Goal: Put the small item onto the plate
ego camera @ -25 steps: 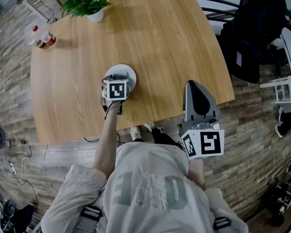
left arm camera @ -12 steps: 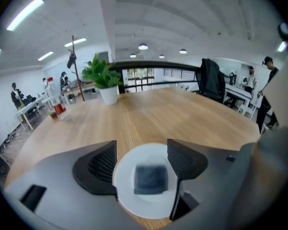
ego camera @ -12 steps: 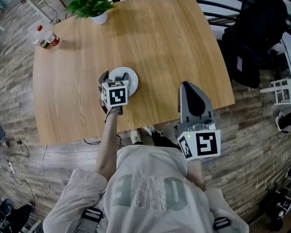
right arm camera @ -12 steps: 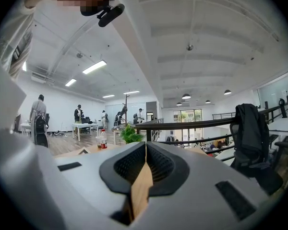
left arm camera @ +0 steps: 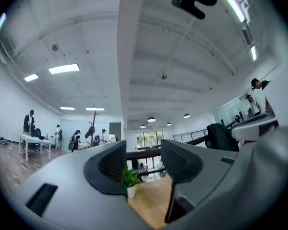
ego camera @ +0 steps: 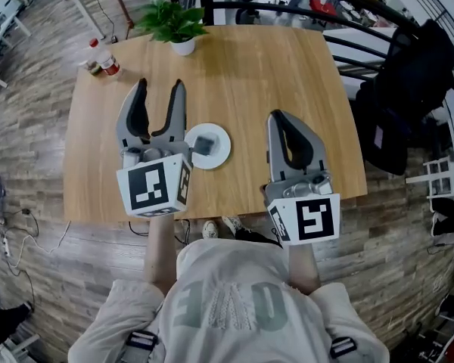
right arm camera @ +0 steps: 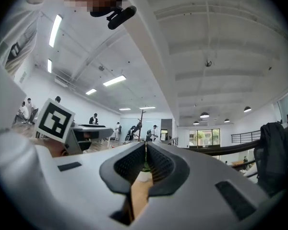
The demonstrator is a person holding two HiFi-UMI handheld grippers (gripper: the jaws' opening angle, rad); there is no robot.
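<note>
The small grey item (ego camera: 203, 144) lay on the plate (ego camera: 223, 151), so we judged the placing done. On our left gripper (ego camera: 160, 89) the empty jaws gaped, having just narrowed; on the right gripper (ego camera: 278, 119) they met, empty. Only withdrawal remained.

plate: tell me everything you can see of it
The plate is small, round and white, smooth like ceramic or plastic, with a shallow rim. It lies flat on the wooden table, towards the edge nearest the person and a little left of centre. A small grey square item rests on its middle.
</note>
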